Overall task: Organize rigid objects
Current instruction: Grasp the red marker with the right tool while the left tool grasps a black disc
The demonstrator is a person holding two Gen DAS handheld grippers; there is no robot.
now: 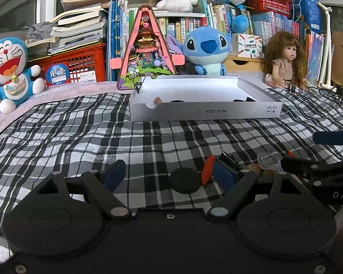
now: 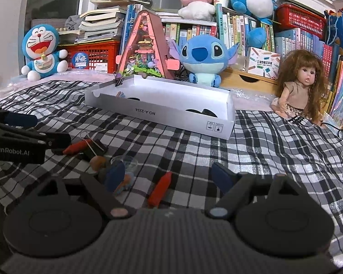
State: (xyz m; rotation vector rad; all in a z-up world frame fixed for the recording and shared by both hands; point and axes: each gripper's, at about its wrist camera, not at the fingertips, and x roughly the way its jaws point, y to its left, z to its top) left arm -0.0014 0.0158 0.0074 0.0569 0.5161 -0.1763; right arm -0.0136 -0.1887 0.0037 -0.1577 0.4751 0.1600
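Over the checked bed's near edge, both claws hang released: left claw around a black disc, right claw straddling a red crayon. Likely next: pinch, then carry to the white box mid-bed. Only the right view shows that crayon.

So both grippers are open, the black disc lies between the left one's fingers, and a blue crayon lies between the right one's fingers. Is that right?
Not quite: the crayon between the right gripper's fingers is red, not blue, as the right wrist view shows. The rest holds: both grippers are open, and the black disc lies between the left gripper's fingers.
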